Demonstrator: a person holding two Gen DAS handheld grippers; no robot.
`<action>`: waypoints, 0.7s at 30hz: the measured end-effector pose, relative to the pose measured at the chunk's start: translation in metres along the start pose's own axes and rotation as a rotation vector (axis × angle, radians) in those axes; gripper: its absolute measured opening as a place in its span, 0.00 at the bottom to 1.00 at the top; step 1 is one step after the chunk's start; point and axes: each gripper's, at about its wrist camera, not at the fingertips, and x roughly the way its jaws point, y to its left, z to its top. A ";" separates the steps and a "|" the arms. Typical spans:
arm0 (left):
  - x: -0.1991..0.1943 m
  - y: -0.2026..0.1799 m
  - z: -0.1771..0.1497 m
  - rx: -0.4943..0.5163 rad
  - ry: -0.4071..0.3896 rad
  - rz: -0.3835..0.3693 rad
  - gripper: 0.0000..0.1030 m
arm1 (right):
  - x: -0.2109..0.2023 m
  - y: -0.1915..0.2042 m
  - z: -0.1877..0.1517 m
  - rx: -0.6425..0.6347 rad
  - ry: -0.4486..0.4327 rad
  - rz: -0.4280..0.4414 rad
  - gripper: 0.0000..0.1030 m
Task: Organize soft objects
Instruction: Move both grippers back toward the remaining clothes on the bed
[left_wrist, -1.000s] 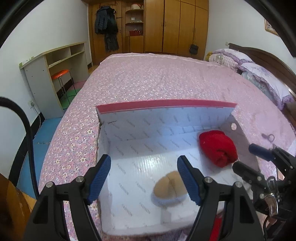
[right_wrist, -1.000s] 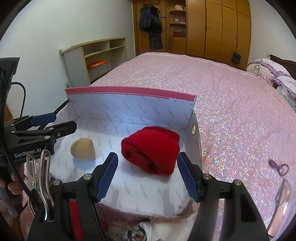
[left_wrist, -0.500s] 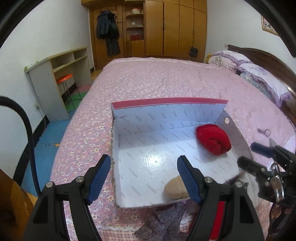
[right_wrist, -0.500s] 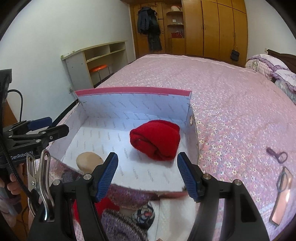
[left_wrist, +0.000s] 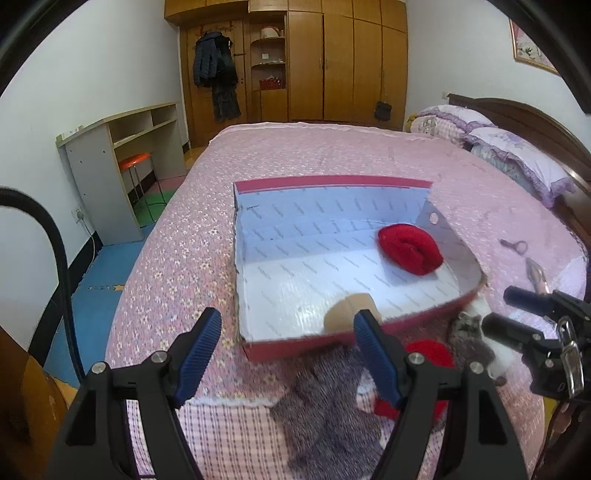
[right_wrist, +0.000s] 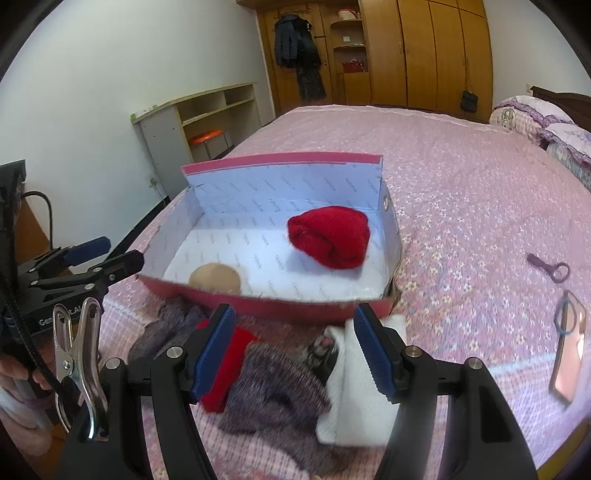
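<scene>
While both tools tilt downward over the bed (left_wrist: 295, 162), the left hand-held gripper (left_wrist: 286, 352) hangs with jaws apart and nothing between them, the tan bundle (left_wrist: 345, 312) in the box (left_wrist: 280, 341) just ahead. Beyond the right hand-held gripper (right_wrist: 295, 345), likewise open and empty, lies the red roll (right_wrist: 328, 236); loose grey, red and white socks (right_wrist: 273, 380) lie beneath it.

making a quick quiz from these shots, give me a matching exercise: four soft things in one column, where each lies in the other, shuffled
Things:
1. red roll
2. tan bundle
3. grey knit piece
4. white cloth

Places:
A. on the bed, under the right claw's right finger
B. in the box, near its front wall
C. in the box, by its right wall
D. on the bed, before the box

Pairs: 1-C, 2-B, 3-D, 4-A
</scene>
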 end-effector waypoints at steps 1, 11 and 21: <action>-0.002 0.000 -0.003 -0.002 -0.001 -0.005 0.76 | -0.003 0.003 -0.003 -0.006 -0.003 0.002 0.66; -0.020 -0.006 -0.035 -0.024 -0.006 -0.041 0.76 | -0.023 0.011 -0.033 0.015 -0.008 0.038 0.66; -0.024 -0.005 -0.069 -0.047 0.030 -0.086 0.76 | -0.036 0.017 -0.065 0.006 0.017 0.022 0.66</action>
